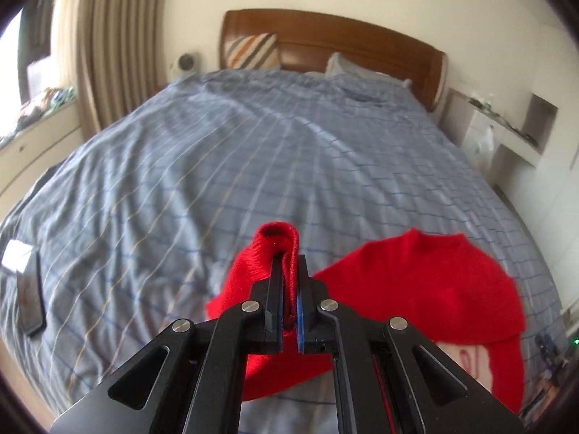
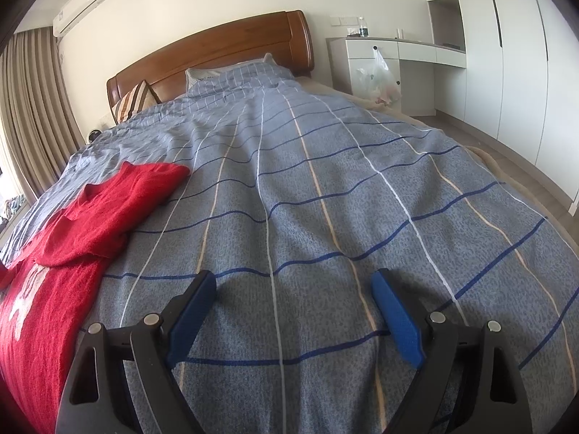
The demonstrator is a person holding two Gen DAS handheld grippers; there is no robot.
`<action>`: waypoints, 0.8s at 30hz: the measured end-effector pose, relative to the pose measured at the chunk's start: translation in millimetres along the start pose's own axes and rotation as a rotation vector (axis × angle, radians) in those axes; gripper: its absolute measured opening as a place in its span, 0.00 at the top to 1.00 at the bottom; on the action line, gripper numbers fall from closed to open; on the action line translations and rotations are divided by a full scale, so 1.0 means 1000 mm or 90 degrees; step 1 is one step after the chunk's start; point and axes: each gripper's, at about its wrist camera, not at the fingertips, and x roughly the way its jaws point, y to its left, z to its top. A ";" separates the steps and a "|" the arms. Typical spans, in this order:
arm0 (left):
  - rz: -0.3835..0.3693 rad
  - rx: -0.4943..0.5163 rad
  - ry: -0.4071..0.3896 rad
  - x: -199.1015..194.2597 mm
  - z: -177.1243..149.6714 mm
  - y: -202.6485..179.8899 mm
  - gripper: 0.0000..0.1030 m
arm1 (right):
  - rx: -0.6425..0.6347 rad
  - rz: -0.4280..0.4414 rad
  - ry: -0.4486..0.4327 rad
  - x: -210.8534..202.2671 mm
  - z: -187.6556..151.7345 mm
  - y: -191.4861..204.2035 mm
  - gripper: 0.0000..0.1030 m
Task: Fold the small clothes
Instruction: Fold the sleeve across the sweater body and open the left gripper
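Note:
A small red knitted sweater (image 1: 427, 282) with a white print lies on the blue checked bedspread (image 1: 224, 166). My left gripper (image 1: 289, 264) is shut on the sweater's sleeve cuff (image 1: 278, 242) and holds it raised above the bed, left of the sweater's body. In the right wrist view the sweater (image 2: 90, 217) lies at the left, with one side folded over the body. My right gripper (image 2: 295, 282) is open and empty, low over the bare bedspread (image 2: 325, 181) to the right of the sweater.
A dark phone (image 1: 30, 293) and a white box (image 1: 16, 255) lie near the bed's left edge. Pillows (image 1: 253, 50) lean on the wooden headboard (image 1: 343, 39). A white desk with a plastic bag (image 2: 380, 76) and wardrobes (image 2: 506, 54) stand on the right; curtains (image 1: 119, 43) hang on the left.

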 end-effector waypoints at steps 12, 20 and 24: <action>-0.182 0.205 0.049 0.060 -0.041 -0.238 0.79 | 0.001 0.003 -0.003 0.000 0.000 0.000 0.15; -0.171 0.337 0.036 0.013 -0.144 -0.234 0.14 | 0.001 0.003 -0.003 0.000 0.000 0.000 0.15; -0.145 0.289 0.032 -0.007 -0.161 -0.178 0.05 | 0.000 0.003 -0.004 0.001 0.000 0.000 0.15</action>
